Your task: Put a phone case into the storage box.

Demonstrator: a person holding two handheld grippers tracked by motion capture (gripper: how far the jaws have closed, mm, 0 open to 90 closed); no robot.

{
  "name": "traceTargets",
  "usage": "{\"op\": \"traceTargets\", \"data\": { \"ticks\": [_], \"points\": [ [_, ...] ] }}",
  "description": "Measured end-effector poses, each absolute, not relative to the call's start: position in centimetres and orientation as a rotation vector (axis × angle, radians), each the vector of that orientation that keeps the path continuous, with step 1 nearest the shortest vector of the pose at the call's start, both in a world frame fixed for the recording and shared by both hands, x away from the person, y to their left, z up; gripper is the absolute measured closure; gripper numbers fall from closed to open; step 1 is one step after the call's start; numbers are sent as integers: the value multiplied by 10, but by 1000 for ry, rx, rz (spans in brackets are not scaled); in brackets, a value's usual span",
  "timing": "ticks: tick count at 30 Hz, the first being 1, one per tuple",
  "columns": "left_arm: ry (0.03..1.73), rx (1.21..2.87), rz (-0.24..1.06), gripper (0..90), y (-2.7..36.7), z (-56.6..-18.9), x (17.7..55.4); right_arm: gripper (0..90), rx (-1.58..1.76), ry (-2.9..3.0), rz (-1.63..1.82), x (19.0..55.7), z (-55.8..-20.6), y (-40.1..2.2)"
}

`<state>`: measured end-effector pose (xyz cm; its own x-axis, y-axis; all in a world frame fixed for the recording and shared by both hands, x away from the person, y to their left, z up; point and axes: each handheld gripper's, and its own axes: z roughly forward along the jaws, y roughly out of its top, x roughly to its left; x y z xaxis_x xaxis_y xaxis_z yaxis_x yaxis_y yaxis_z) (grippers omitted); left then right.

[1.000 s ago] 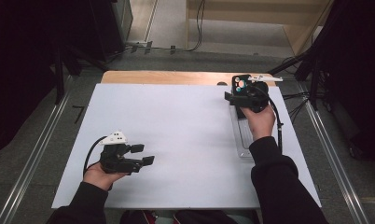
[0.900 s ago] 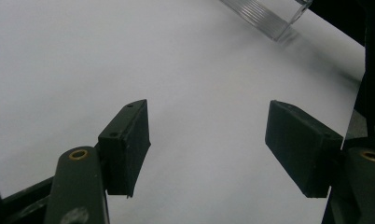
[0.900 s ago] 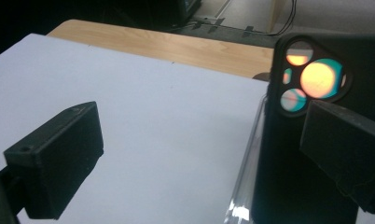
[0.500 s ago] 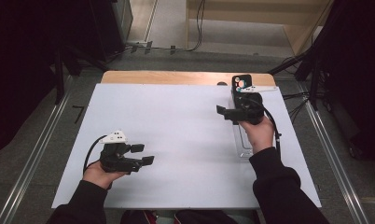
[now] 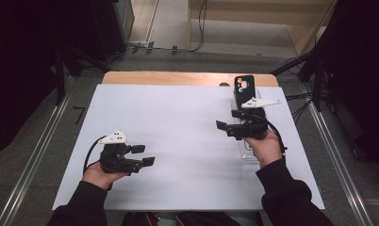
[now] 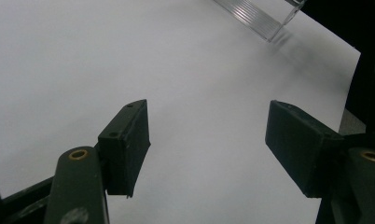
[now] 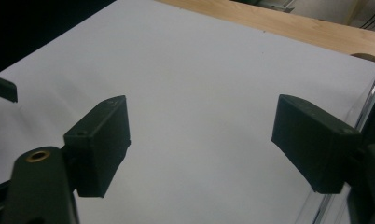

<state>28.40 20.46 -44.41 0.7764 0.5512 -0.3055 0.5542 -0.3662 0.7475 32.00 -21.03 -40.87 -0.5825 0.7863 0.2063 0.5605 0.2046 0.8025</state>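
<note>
At the near left of the white sheet (image 5: 178, 136) that covers the table, the left gripper (image 5: 144, 155) lies in the person's left hand (image 5: 99, 175), resting low over the sheet with its jaws pointing right toward the middle. Its own view shows the two black jaws standing apart with nothing but bare sheet between them (image 6: 209, 135), so it is open and holds nothing; at the top of that view the end of a clear plastic stand (image 6: 251, 14) lies on the sheet, well apart from the jaws. Across the bare middle of the sheet, the right gripper (image 5: 228, 121) is held by the right hand (image 5: 265, 147) above the sheet at the right side, jaws pointing left. Its jaws have just been closing somewhat, yet they stand wide apart with only empty sheet between them (image 7: 199, 130), so it too grips nothing. Just behind that gripper, toward the far right of the table, a black phone (image 5: 244, 87) with coloured rings on its back stands leaning on the clear plastic stand (image 5: 247, 149), whose near end lies under the right hand. A strip of wooden table edge (image 5: 178, 78) shows beyond the sheet.
</note>
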Motion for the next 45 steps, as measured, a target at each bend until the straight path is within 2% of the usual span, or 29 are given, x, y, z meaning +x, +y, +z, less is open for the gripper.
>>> {"op": "traceTargets", "data": {
  "ticks": [15,45],
  "points": [
    [811,2041,-17,307,203,-444,282,222,1211,2361,1381,286,-415,-212],
    [770,2047,-55,307,200,-446,273,220,1085,2535,1346,243,-454,-237]
  ]
}}
